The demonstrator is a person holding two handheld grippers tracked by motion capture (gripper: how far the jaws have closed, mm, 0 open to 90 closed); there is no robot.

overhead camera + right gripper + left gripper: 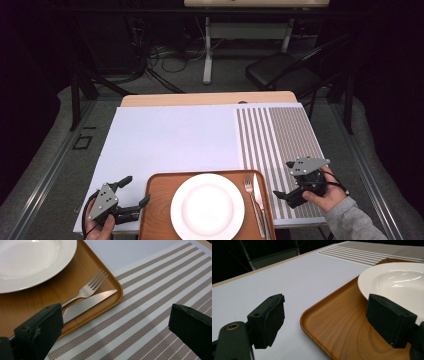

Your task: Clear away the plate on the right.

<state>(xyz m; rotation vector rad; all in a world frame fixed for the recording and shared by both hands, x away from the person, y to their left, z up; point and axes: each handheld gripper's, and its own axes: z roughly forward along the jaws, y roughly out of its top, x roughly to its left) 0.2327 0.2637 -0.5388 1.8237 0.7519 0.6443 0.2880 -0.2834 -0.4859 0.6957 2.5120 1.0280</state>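
A wooden tray (160, 182) lies at the table's front centre and carries a white plate (207, 206). A fork (250, 192) and a knife (258, 195) rest side by side along the tray's right side. My left gripper (138, 189) is open at the tray's left edge. In the left gripper view, one jaw of it (325, 302) is over the white mat (262, 282) and the other over the tray (342, 322) beside the plate (397, 280). My right gripper (283, 179) is open and empty over the striped placemat (280, 135). The right gripper view shows its jaws (116, 312) just right of the knife (92, 301) and fork (92, 287).
The white mat (170, 140) covers the left and middle of the table, with the bare wooden table edge (200, 99) behind it. Beyond the table are a black folding chair (280, 70), a white table leg (207, 60) and cables on the floor.
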